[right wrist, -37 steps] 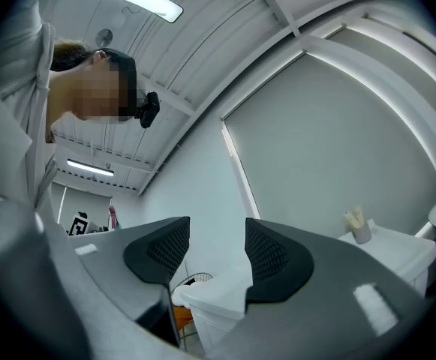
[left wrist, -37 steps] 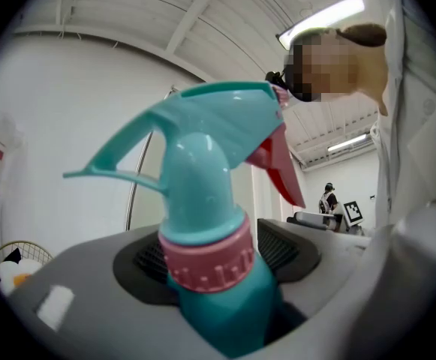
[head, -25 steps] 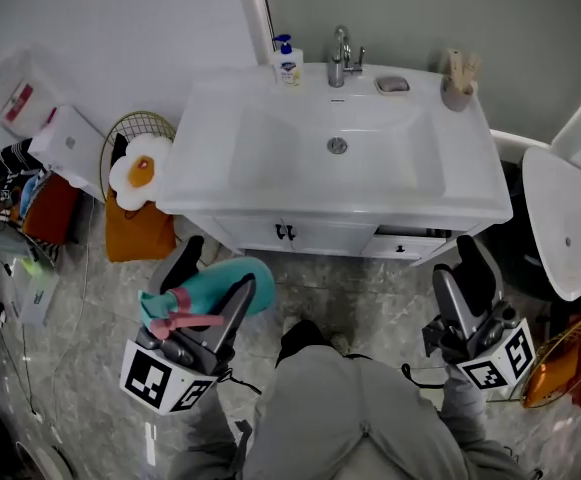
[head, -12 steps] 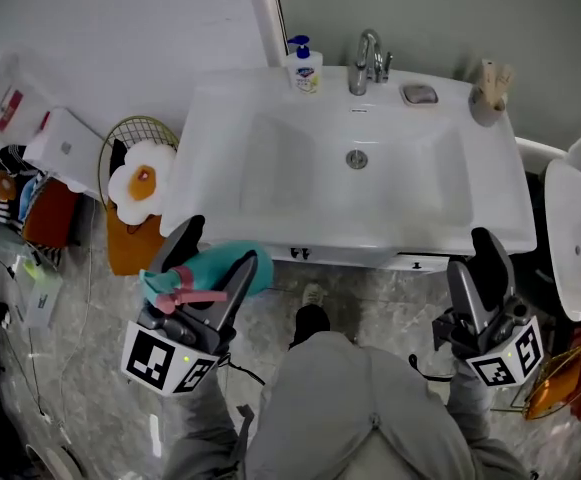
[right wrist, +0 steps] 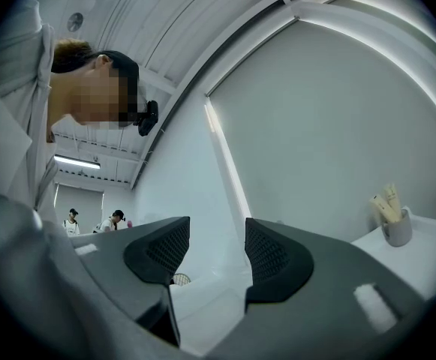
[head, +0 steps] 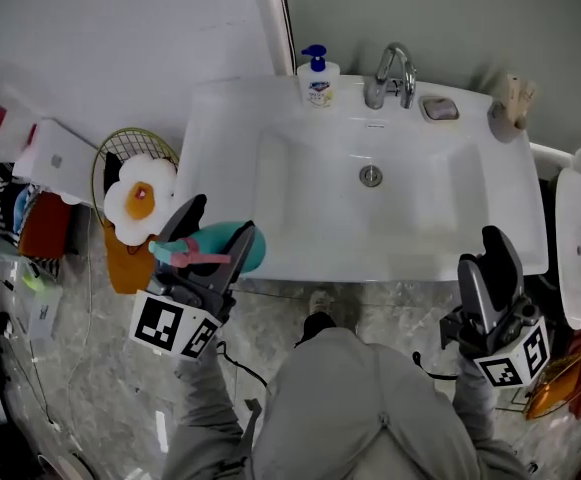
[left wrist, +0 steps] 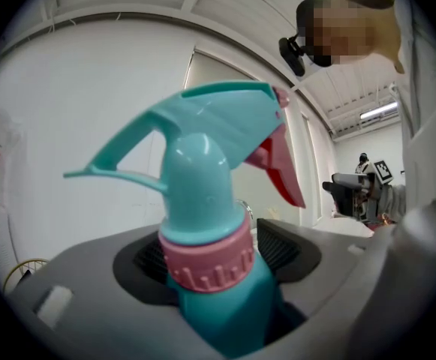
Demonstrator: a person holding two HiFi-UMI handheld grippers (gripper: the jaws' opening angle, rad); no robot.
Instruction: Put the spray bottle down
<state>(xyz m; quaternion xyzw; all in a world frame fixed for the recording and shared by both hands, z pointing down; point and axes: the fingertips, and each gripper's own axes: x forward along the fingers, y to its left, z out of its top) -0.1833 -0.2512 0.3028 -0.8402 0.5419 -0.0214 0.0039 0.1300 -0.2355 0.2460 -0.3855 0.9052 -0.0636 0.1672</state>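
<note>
Head view, left to right. At the far left, a wire basket (head: 120, 148) stands on the grey marbled floor (head: 80, 368) against the white wall, with a fried-egg-shaped cushion (head: 138, 188) propped in it. Just beside it, the left gripper (head: 220, 224) is clamped on the teal spray bottle (head: 232, 248). The left gripper view shows both ribbed pads pressed against the bottle's shoulder just below its pink collar (left wrist: 206, 257), with the teal head and pink trigger (left wrist: 281, 163) rising above the jaws. The bottle is held in the air, tilted, at the front left corner of the white washbasin (head: 220, 158); whether it touches the rim cannot be told. Along the back edge of the basin stand a soap dispenser (head: 318, 78) with a blue pump, a chrome tap (head: 392, 73), a small soap dish (head: 440, 108) and, at the far right corner, a cup (head: 513, 108) holding tubes. The drain (head: 371, 175) sits mid-bowl. The right gripper (head: 498, 253) hangs in front of the basin's front right corner, over the floor — its jaws stand a narrow gap apart with nothing between them, as the right gripper view confirms.
</note>
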